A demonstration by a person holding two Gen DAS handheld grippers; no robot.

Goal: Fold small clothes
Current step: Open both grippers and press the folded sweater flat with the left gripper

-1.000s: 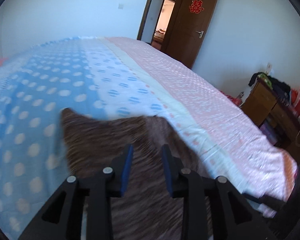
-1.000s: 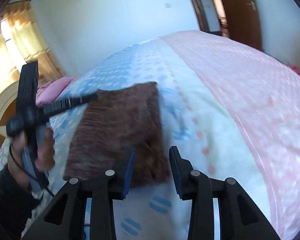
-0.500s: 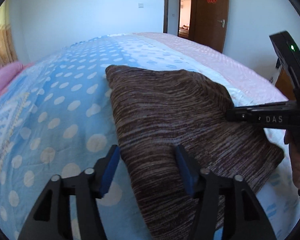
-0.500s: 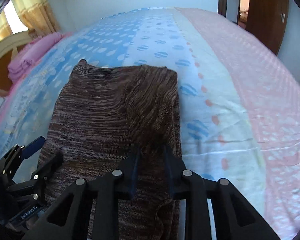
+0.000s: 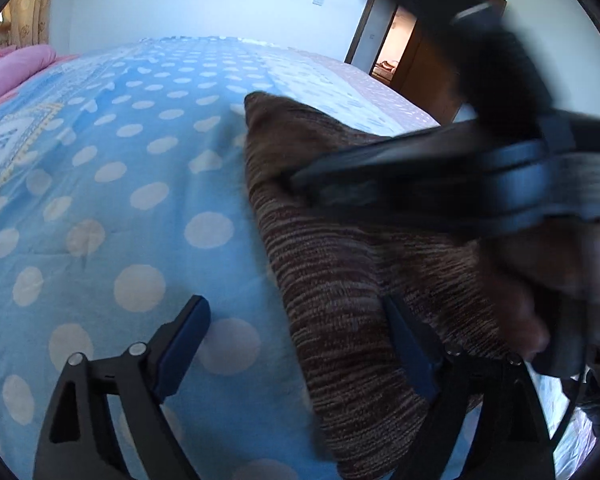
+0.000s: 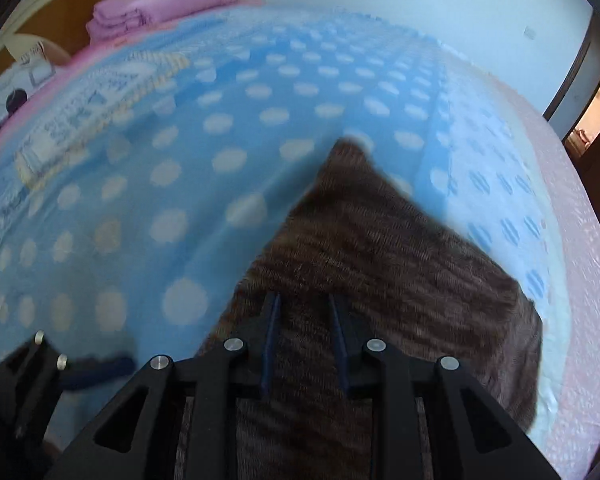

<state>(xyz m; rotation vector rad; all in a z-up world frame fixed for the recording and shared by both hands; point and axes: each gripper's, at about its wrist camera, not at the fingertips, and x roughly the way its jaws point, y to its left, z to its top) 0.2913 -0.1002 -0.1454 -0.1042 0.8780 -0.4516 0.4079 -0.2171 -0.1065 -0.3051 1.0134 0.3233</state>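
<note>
Polka-dot bedspread: left gripper just spread wide, empty; right gripper clamps brown knit.

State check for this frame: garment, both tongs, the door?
Brown knit garment: folded, lying on the bed, one end pinched.
Left tongs: open, just been opening, straddling the garment's edge.
Right tongs: shut on the garment.
Door: open.

Quilt clear leftward, garment rightward
</note>
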